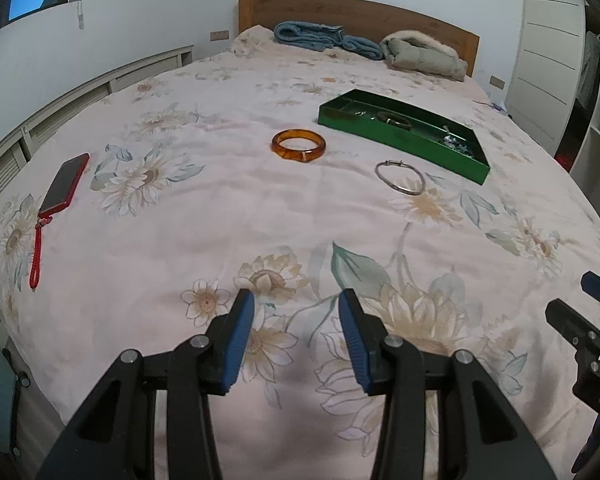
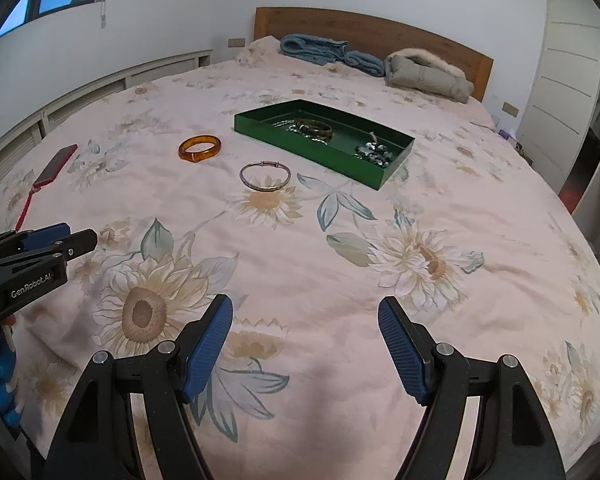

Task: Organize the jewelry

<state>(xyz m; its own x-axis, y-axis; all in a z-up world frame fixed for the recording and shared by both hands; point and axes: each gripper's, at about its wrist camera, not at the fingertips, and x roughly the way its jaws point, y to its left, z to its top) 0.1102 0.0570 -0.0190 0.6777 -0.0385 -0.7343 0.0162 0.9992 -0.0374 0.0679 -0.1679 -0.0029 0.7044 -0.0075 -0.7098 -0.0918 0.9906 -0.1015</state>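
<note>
An amber bangle (image 1: pixel 298 145) (image 2: pixel 199 147) and a thin silver bangle (image 1: pixel 400 177) (image 2: pixel 265 176) lie on the floral bedspread. A green tray (image 1: pixel 464 164) (image 2: pixel 384 178) sits behind them to the right and holds a dark bangle (image 2: pixel 315 127) and a pile of small silvery pieces (image 2: pixel 374 152). My left gripper (image 1: pixel 296 300) is open and empty, low over the near part of the bed. My right gripper (image 2: pixel 305 306) is open wider and empty, also near the front edge. Both are far short of the bangles.
A red phone with a red strap (image 1: pixel 63 182) (image 2: pixel 54 165) lies at the left of the bed. Blue folded cloth (image 1: pixel 324 38) and a grey jacket (image 1: pixel 420 54) lie by the wooden headboard. Low white cabinets line the left wall; a wardrobe stands at the right.
</note>
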